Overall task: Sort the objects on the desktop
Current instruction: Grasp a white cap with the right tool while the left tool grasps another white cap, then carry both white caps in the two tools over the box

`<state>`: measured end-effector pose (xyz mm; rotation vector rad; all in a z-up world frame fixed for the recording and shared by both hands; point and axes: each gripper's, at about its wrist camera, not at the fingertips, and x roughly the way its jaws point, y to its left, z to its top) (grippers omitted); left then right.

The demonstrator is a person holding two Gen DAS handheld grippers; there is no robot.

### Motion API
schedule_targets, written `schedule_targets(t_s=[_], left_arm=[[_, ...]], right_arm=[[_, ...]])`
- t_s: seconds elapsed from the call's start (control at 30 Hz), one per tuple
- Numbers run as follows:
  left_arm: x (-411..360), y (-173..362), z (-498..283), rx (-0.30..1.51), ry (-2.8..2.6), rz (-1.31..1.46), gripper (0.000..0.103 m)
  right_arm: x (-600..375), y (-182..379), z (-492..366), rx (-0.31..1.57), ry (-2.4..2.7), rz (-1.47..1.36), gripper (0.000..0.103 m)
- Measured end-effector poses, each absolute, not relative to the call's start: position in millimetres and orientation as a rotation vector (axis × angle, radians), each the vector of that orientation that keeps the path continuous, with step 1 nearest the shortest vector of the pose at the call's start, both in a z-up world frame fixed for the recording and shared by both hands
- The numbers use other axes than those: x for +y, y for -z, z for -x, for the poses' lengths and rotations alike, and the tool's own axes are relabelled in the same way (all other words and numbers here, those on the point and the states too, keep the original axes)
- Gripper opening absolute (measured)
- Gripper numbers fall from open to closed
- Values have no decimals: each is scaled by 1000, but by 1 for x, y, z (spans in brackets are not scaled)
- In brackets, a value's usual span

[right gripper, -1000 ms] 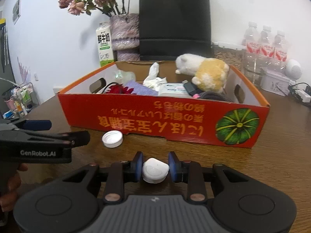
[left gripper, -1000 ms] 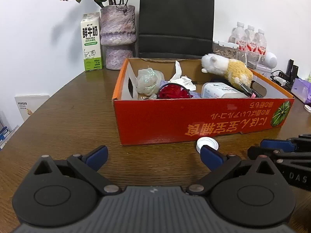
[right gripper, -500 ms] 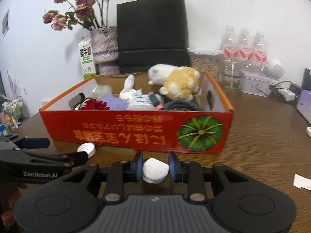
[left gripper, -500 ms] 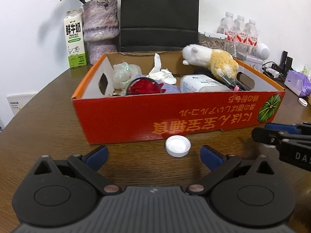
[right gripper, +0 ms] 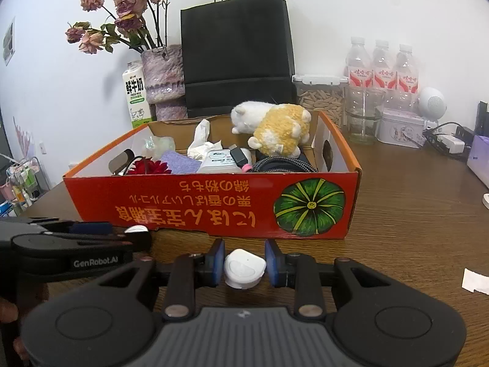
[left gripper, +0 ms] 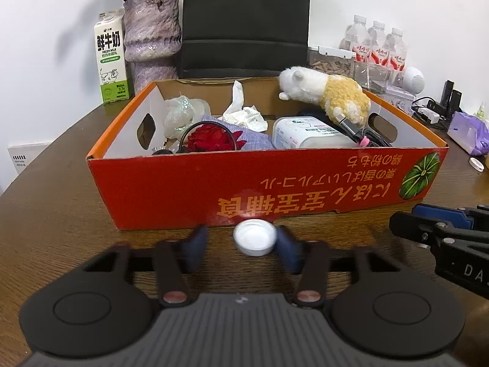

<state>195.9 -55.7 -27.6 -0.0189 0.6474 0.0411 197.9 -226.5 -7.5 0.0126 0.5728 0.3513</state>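
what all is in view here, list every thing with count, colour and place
table: 1, brown wood, under everything
box: 1, red-orange, centre of table
plush: 1, white and yellow, on box's back right
tissue: 1, white, in box, middle
flower: 1, red, in box, front left
cap: 1, white, on table before box
milk carton: 1, white and green, behind box, left
vase: 1, purple, beside carton
bag: 1, black, behind box
bottles: 3, clear, red labels, back right
pod: 1, white, in right gripper
left gripper: black, blue pads, jaws just closing, cap between them
right gripper: black, blue pads, shut on pod
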Motion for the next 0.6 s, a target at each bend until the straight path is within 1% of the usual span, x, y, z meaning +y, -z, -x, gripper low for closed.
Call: schedule_targets(t_s=[0.03,0.3,0.6], left_arm=[[-56,27,-196,646,-40,20,30],[-56,26,-193,644,-18,28,30],[-53,17,-180,614,26,42,30]], right_arm=[[-226,8,-198,573,-351,-11,27],[-224,9,-198,572,-348,-5,27],[-223,2,-190,527,-355,0,27]])
